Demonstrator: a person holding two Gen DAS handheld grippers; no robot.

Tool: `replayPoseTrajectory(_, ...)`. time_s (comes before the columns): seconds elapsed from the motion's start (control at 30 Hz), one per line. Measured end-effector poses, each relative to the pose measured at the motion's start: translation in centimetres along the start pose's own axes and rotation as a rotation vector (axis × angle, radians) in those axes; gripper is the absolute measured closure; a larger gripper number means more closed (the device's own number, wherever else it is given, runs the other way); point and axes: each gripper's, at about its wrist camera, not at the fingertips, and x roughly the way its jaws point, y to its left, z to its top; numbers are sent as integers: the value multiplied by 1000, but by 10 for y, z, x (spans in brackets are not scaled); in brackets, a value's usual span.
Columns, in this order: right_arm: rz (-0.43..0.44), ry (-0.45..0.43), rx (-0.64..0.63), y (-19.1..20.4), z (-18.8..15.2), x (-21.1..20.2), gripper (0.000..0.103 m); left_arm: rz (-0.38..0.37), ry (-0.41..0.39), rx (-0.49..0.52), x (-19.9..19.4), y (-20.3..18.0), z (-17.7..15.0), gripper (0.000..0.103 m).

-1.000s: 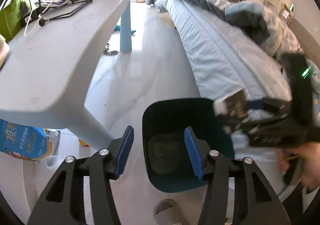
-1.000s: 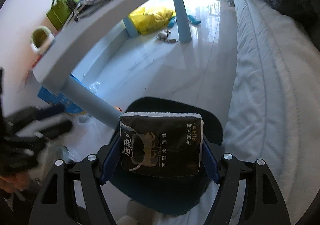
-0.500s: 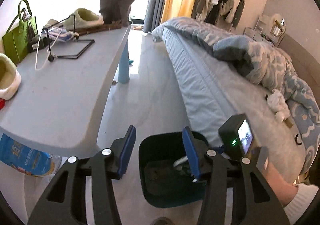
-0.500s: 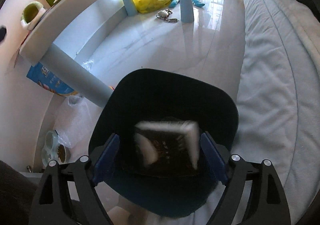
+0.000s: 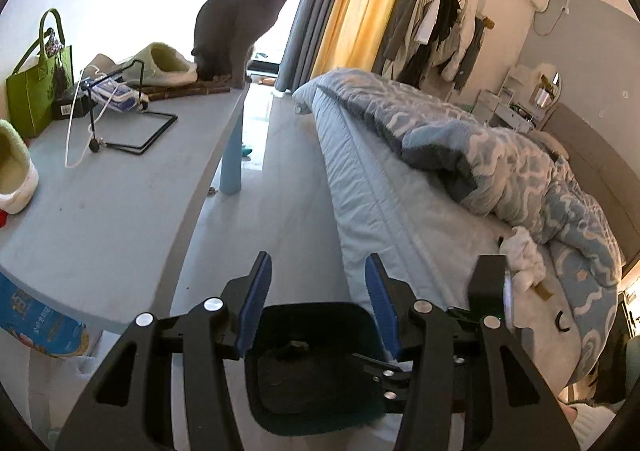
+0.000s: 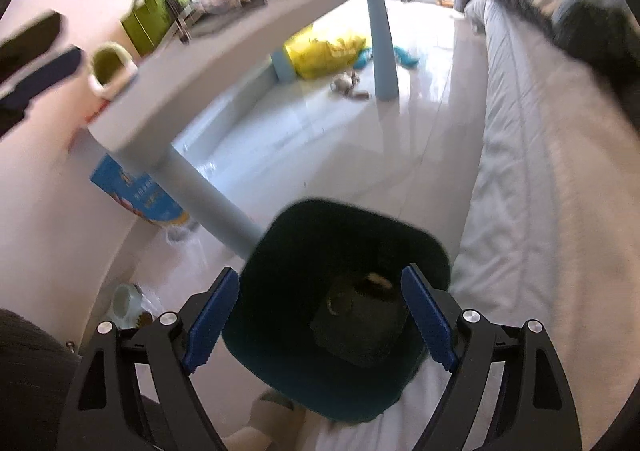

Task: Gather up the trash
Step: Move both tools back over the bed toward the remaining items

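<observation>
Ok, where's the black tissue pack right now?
In the right wrist view the tissue pack lies at the bottom of the dark teal bin, on the floor between the bed and the table leg, below the open right gripper.

The left wrist camera is looking level down the room, along the table [image 5: 120,187] and bed [image 5: 400,187]. The right wrist camera is tilting down, close above the bin [image 6: 340,235]. Both are sharing bin [image 5: 312,315], table [image 6: 240,63] and bed [image 6: 540,171].

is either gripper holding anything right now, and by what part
Nothing is held. The right gripper is open above the bin, with the dark pack lying inside it. The left gripper is open too.
</observation>
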Motion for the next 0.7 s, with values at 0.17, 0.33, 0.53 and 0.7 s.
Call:
replayPoseTrajectory(0.17,-14,-86,-17,-8,0,-46,18,-24,-28,15,-5,-25,10,48)
replayPoseTrajectory(0.33,-43,-142,-2,-28,-8,-85,18,-47,-44,50,-5,-55,15,43)
replayPoseTrajectory(0.53,-103,-205,22,-53,-24,-133,18,-99,-24,82,5,-95,14,38)
replayPoseTrajectory(0.7,-172,-242,54,-79,-42,-164,19,-126,-19,128,14,-132,11,33)
